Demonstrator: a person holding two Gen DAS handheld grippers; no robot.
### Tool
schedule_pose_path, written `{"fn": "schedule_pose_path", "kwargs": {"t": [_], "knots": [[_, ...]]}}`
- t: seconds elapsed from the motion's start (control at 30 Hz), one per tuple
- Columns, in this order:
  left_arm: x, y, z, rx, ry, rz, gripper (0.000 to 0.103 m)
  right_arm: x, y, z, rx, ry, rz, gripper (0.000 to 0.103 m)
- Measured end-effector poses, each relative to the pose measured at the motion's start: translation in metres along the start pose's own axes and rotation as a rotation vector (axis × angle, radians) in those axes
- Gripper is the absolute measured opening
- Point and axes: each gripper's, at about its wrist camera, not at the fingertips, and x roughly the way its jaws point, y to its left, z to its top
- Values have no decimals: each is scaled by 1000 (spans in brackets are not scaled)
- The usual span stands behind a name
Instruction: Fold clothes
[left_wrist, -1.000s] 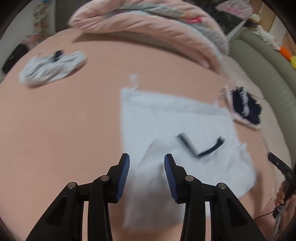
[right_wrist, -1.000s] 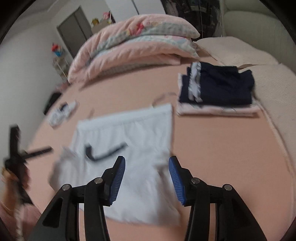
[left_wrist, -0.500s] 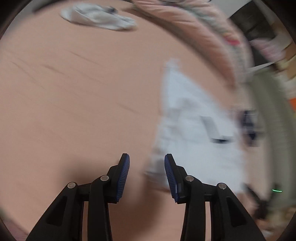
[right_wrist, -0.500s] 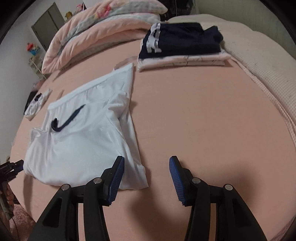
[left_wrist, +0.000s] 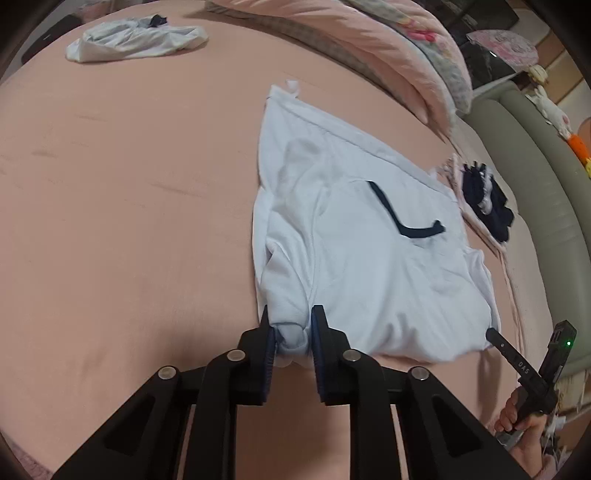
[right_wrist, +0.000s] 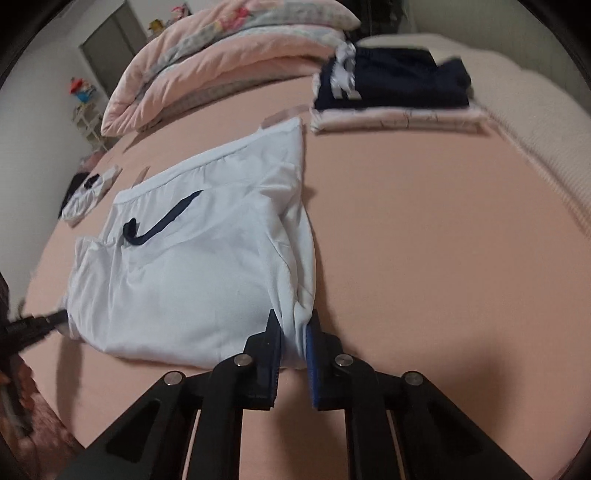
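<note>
A white garment with a dark navy stripe (left_wrist: 354, 236) lies flat on the pink bed (left_wrist: 110, 221); it also shows in the right wrist view (right_wrist: 192, 266). My left gripper (left_wrist: 291, 332) is shut on the garment's near left corner. My right gripper (right_wrist: 293, 334) is shut on the garment's near right corner. The right gripper also shows at the lower right of the left wrist view (left_wrist: 517, 362), its tip at the garment's corner. The left gripper's tip shows at the left edge of the right wrist view (right_wrist: 37, 325).
A stack of folded clothes, navy on pale pink (right_wrist: 395, 96), lies beyond the garment, also in the left wrist view (left_wrist: 484, 206). A crumpled white garment (left_wrist: 136, 37) lies far left. Pink folded duvets (right_wrist: 229, 55) lie at the back. A grey-green sofa edge (left_wrist: 546, 177) runs on the right.
Both grippers dropped to the garment's near edge and closed, each on one near corner. Half a second ago both were open above the bed.
</note>
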Motion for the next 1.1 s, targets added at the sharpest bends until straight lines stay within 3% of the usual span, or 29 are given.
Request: {"fn": "schedule_pose_path", "kwargs": {"t": [0.17,0.47,0.6,0.67,0.8,0.87,0.93,1.03,1.1], "knots": [[-28,-2,-16,29,7,-13,13,-40,6,-9,-12,-33,41,9],[-40,6,-51,71,111,36,13,-84,-19,-50,104,-25,100,9],[-39,6,-62,99,143,93,11,-71,-25,-71,95,20,61,9],[-31,7,-70,120,157,157,11,-52,-31,-79,93,64,63,10],[-8,18,-74,78,234,173,15,-38,-31,-75,85,77,32,20],[-18,14,-71,109,205,190,21,-54,-29,-68,89,36,4,22],[-31,5,-66,149,143,241,49,-73,-32,-67,106,-37,-49,31],[-48,-13,-56,186,-3,261,52,-87,-32,-65,137,-141,-194,36],[-51,-32,-53,225,-89,210,52,-86,-17,-59,87,-137,-192,36]]}}
